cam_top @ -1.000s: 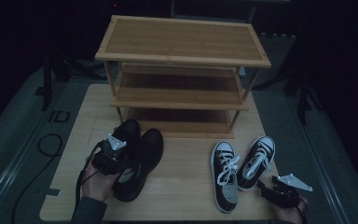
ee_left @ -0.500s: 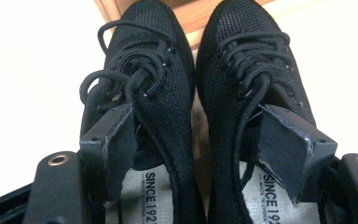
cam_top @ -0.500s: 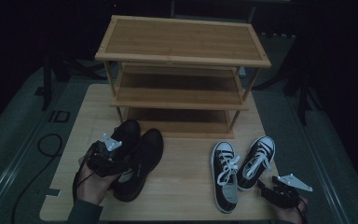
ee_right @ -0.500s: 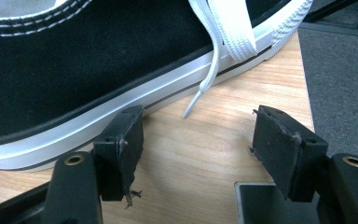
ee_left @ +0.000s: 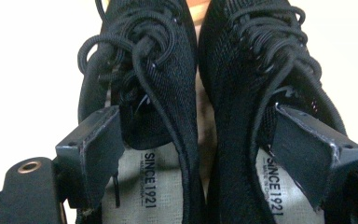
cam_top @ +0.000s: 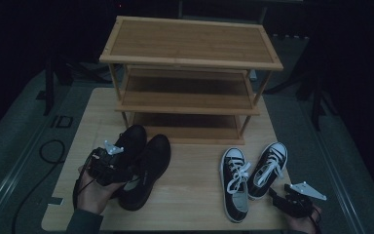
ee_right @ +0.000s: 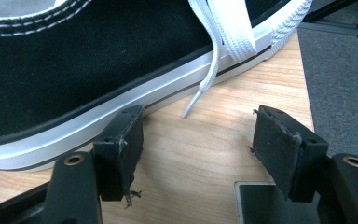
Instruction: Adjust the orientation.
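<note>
A pair of black lace-up shoes (cam_top: 148, 165) lies side by side on the wooden table (cam_top: 190, 204) at the near left. My left gripper (cam_top: 122, 166) hovers at their heels. In the left gripper view the left gripper (ee_left: 209, 135) has one jaw over each shoe's opening, and both inner collars (ee_left: 200, 140) stand between the pads without being pressed. Its jaws have just opened wide. A pair of black-and-white sneakers (cam_top: 234, 183) lies at the near right. My right gripper (cam_top: 276, 194) rests open beside a sneaker's white sole (ee_right: 98, 126), nothing between its jaws.
A three-tier wooden shoe rack (cam_top: 190, 73) stands at the back of the table with bare shelves. A white lace end (ee_right: 193, 100) trails onto the wood in front of the right gripper. Dark floor and a cable (cam_top: 48, 151) lie to the left.
The left gripper has drawn slightly back toward the near left at the black shoes' heels. The right gripper and the sneakers have stayed put.
</note>
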Demonstrator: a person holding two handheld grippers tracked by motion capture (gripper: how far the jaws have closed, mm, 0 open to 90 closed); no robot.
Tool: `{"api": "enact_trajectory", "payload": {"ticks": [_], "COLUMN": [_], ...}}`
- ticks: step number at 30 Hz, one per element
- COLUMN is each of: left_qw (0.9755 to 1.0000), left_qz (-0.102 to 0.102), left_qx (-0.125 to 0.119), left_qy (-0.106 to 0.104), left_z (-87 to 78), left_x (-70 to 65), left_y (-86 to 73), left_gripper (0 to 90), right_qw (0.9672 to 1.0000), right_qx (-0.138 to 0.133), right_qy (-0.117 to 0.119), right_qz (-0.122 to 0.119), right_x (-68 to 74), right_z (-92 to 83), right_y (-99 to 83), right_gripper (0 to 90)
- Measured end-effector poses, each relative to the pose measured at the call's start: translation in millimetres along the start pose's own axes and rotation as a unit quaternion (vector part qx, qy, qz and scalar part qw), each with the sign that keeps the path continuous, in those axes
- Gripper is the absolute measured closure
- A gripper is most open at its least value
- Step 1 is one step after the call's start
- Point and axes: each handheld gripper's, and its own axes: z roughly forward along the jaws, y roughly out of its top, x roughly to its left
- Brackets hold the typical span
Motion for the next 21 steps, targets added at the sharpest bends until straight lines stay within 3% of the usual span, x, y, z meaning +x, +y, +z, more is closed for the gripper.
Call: {"api": "enact_trajectory", "payload": {"ticks": [6,17,21], "left_qw": [0.9999,0.9993,0.9982], "left_qz": [-0.002,0.014,0.022], "left_qx": [-0.012,-0.018,-0.010], "left_qy": [-0.008,-0.030,-0.056], "left_z": [0.0,1.2,6.4], "left_x": [3.0,4.4,2.4], "left_y": [-0.2,3.9,6.4], "left_gripper": [21.7,30.6,35.9], "right_qw": [1.0000,1.0000,1.0000], "right_qx": [0.001,0.002,0.001], "right_qy": [0.000,-0.005,-0.006], "right_qz": [-0.001,0.004,0.004], "right_x": [-0.2,-0.1,0.0], "right_z": [0.1,0.3,0.3], "right_y": [0.3,0.1,-0.1], "right_gripper": [32.5,30.1,30.0]}}
